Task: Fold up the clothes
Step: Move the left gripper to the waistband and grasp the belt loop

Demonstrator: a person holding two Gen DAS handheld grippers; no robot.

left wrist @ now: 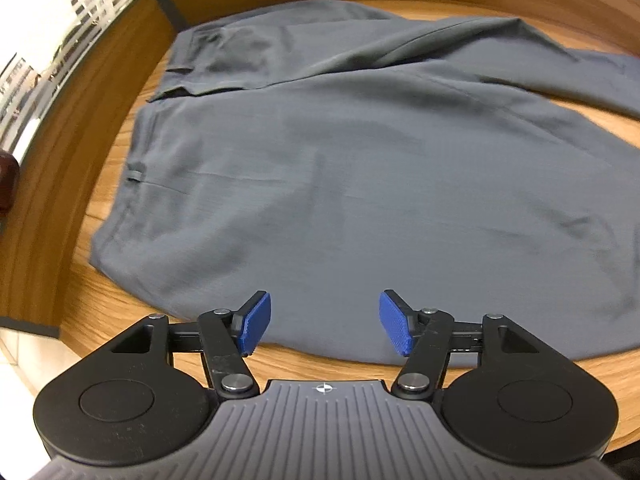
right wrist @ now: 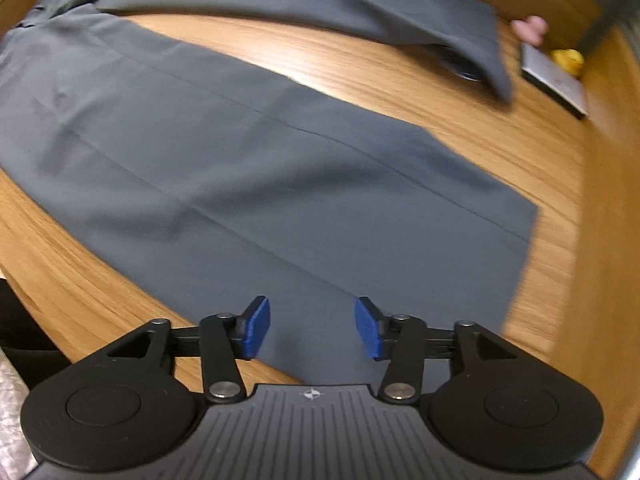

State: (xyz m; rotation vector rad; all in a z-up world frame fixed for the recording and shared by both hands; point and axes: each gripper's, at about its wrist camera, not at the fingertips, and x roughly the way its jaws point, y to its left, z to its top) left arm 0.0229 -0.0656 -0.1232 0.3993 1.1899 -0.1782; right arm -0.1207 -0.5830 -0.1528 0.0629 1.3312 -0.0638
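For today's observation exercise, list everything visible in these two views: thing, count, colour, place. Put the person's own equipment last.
Trousers: one, grey, spread flat on the table, legs apart.
Table: one, wood-brown, under the trousers.
Flat slab: one, grey, far right of the table; what it is I cannot tell.
Yellow object: one, behind the slab, blurred.
Dark object: one, reddish-brown, left edge, unclear.
Left gripper: one, black with blue pads, open above the trousers' near edge.
Right gripper: one, same colours, open over a trouser leg.

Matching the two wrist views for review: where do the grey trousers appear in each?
Left wrist: grey trousers fill the centre, waistband at left, under the open left gripper.
Right wrist: the legs run from upper left to lower right, beneath the open right gripper.
Shared landmark: wooden table.
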